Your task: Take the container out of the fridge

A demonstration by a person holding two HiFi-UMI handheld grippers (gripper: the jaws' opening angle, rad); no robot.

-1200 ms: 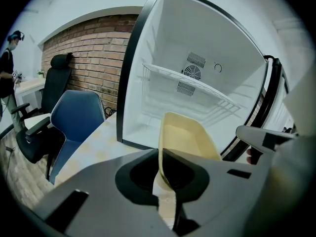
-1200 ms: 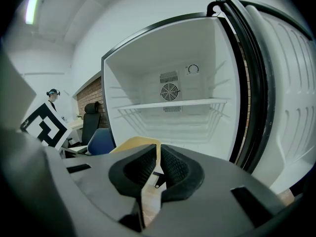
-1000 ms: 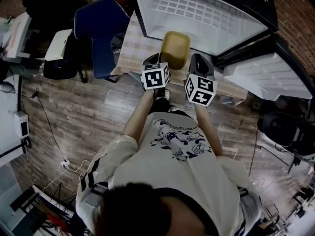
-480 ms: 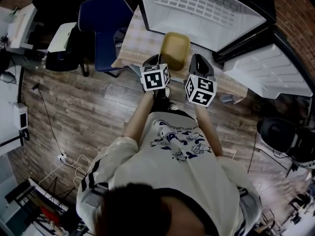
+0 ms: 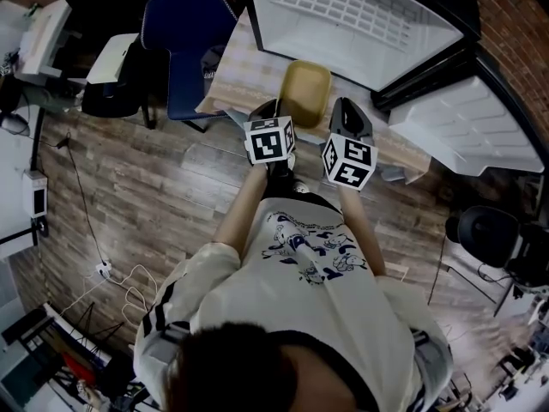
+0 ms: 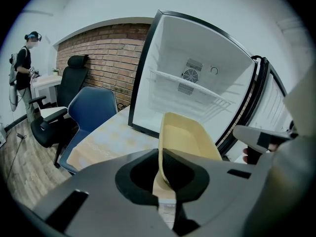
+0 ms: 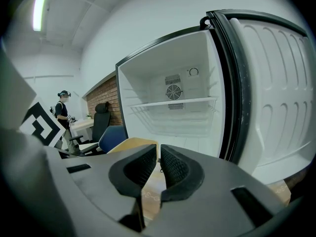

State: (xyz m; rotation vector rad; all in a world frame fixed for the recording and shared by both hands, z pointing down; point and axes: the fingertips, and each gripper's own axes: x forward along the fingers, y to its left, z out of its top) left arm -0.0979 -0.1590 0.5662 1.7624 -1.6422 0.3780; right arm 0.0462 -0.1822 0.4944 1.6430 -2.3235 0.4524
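Observation:
The yellow plastic container [image 5: 306, 91] hangs over the checked table [image 5: 233, 77] just outside the open fridge [image 5: 360, 15]. My left gripper [image 5: 273, 112] is shut on its near rim. In the left gripper view the container's wall [image 6: 190, 137] runs edge-on between the jaws of that gripper [image 6: 165, 174]. My right gripper [image 5: 347, 114] hovers at the container's right side. Its pads [image 7: 173, 164] are closed together with nothing between them, and the container [image 7: 129, 144] shows behind the left jaw. The fridge interior [image 7: 173, 102] holds only a wire shelf.
The fridge door [image 5: 463, 131] stands swung open on the right. A blue chair [image 5: 184, 50] and a black office chair [image 6: 52, 115] sit left of the table. A person [image 6: 22, 68] stands far off by the brick wall. Wooden floor lies below me.
The container and both grippers have drawn slightly back from the fridge opening and now sit over the table. Both grips look unchanged.

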